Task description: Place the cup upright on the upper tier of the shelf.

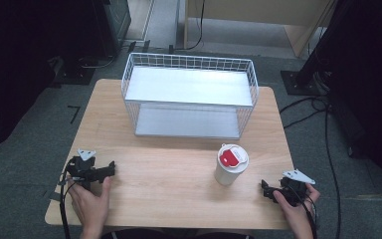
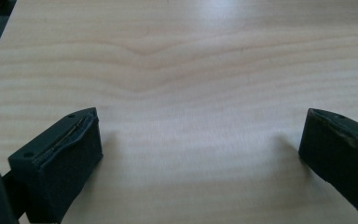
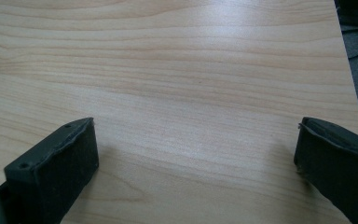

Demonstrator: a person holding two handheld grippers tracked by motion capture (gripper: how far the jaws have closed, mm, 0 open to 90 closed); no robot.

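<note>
While both grippers, left [image 1: 110,167] and right [image 1: 264,189], rest with fingers spread on the bench [image 1: 169,184], the lidded cup [image 1: 231,164] just ahead-left of the right fingers looks light, rigid and smooth, best pinched mid-wall.

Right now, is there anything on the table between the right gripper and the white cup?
No. In the high view, bare wooden table lies between the right gripper and the white cup.
</note>
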